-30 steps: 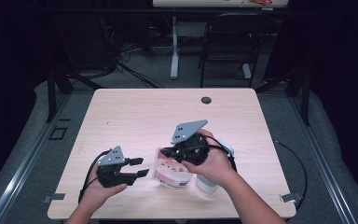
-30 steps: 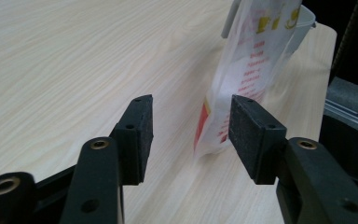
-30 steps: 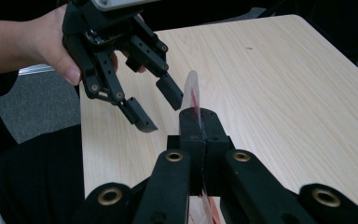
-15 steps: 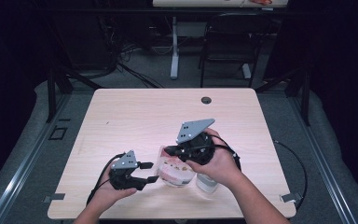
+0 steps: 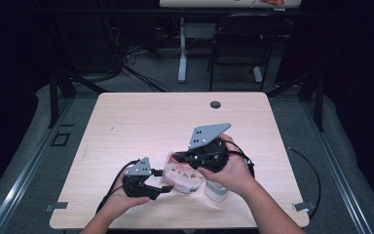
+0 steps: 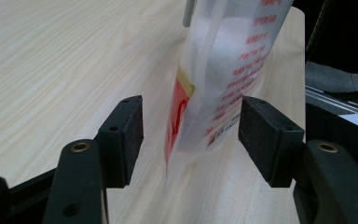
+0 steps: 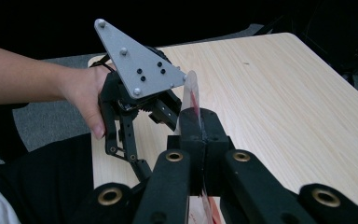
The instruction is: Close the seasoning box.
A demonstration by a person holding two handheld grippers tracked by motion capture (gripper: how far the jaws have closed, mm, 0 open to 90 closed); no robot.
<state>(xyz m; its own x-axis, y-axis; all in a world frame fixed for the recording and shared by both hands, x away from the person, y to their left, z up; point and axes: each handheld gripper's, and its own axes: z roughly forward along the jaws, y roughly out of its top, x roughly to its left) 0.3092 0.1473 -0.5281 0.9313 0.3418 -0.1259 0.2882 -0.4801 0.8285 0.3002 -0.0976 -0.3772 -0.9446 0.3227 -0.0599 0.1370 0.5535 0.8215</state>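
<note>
**A pale wooden table in a dark room**

A light wood-grain table [image 5: 141, 122] stands on grey carpet [image 5: 292, 105], with a round black cable grommet [image 5: 215, 104] near its far edge. Beyond it, a black chair [image 5: 238, 53] and the white leg of another desk [image 5: 182, 48] stand in shadow, with loose cables [image 5: 136, 73] on the floor. Metal rails [image 5: 24, 170] run along both sides. Light falls on the tabletop; the surroundings are nearly black.

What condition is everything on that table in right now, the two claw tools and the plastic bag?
Left gripper: open, jaws either side of the bag's lower part, pads not pressing it; they have just been opening.
Right gripper: shut on the bag's top edge.
Bag: clear plastic with red print, hanging upright, white contents inside.
White container: standing on the table under the right hand.
Table: light wood.
</note>
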